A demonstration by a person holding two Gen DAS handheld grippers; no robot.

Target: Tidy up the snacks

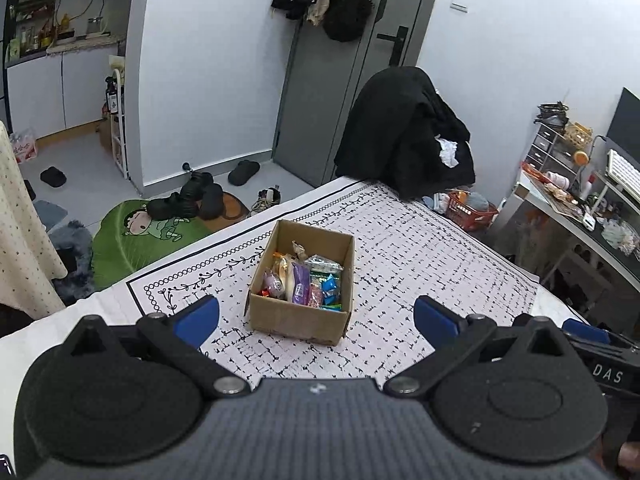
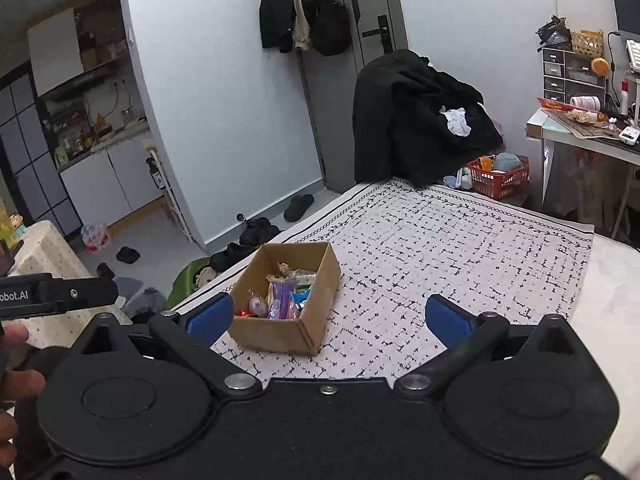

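Observation:
An open cardboard box (image 1: 298, 320) stands on the patterned tablecloth (image 1: 420, 256), holding several wrapped snacks (image 1: 304, 284) in mixed colours. My left gripper (image 1: 316, 314) hovers just in front of the box, open, its blue fingertips (image 1: 202, 316) wide apart and empty. From the right wrist view the same box (image 2: 276, 334) sits left of centre with the snacks (image 2: 280, 296) inside. My right gripper (image 2: 328, 318) is open and empty, its left pad beside the box's near left corner.
The tablecloth (image 2: 460, 248) spreads bare to the right of the box. A chair draped in black clothes (image 1: 404, 136) stands at the table's far edge. A red basket (image 2: 500, 178) and a cluttered desk (image 2: 580, 128) lie to the right; shoes and a green mat (image 1: 136, 236) lie on the floor left.

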